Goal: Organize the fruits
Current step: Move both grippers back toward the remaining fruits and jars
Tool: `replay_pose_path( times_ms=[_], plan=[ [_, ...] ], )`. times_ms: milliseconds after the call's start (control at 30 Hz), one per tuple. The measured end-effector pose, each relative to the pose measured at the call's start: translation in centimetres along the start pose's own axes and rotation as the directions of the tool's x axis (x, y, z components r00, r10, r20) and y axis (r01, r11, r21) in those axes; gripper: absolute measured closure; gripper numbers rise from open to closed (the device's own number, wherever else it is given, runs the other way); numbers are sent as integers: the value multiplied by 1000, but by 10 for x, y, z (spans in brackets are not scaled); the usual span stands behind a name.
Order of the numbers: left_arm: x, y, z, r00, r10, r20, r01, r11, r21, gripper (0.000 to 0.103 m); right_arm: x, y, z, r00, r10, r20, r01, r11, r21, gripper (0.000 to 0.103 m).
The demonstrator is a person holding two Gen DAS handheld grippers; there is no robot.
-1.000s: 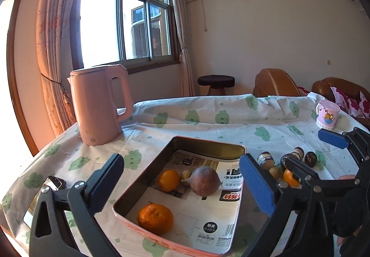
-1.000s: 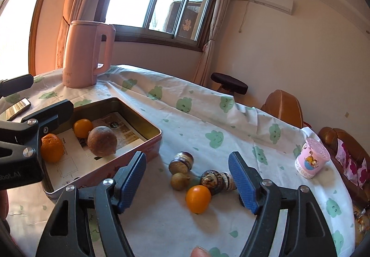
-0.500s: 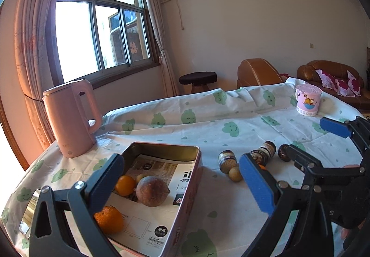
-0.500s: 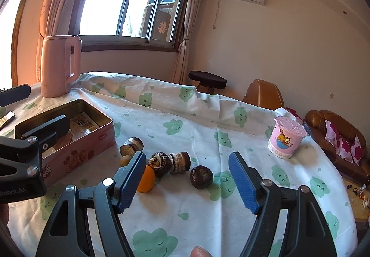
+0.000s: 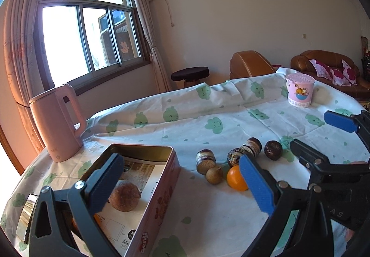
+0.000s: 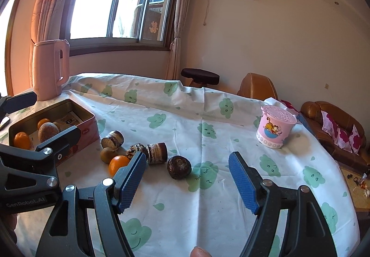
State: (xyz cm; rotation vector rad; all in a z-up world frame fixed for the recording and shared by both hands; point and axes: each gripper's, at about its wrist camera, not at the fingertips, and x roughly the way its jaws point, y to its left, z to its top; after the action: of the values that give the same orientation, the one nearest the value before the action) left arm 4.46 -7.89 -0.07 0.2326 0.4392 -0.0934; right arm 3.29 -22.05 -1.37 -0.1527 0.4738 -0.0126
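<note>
Two handheld grippers hovered over a table point(image 6: 208, 199) draped in a white cloth printed with green clouds. Nearest the viewer, the right gripper point(image 6: 187, 184) had its blue-padded jaws spread apart with nothing between them. Just beyond it, slightly toward its left pad, sat a dark round fruit point(image 6: 179, 167), the closest loose piece and the one this gripper pointed almost straight at. A little farther toward the table's left edge lay a small orange point(image 6: 118, 163), a brownish fruit point(image 6: 107, 154) and three short cake-like rolls on their sides, clustered together. The left gripper point(image 5: 182, 184), jaws likewise wide and empty, hung nearer that left edge, over the rim of the tin tray point(image 6: 89, 126). The tray already held two oranges and a large brown fruit. Judging by position, the right gripper was better placed for the dark fruit. Toward the far right edge stood a pink cup point(image 6: 275, 128), well apart.
</note>
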Motion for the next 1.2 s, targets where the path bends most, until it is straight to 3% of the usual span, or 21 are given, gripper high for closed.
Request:
replay_pose_path(
  times_ms=[500, 1200],
  plan=[
    [11, -19, 3, 1000, -5, -8, 5, 1000, 20, 1, 2, -28, -8, 999, -34, -17, 35, 999, 39, 28],
    [18, -22, 0, 1000, -5, -15, 5, 999, 33, 1, 4, -31, -10, 999, -32, -20, 33, 999, 43, 28]
  ],
)
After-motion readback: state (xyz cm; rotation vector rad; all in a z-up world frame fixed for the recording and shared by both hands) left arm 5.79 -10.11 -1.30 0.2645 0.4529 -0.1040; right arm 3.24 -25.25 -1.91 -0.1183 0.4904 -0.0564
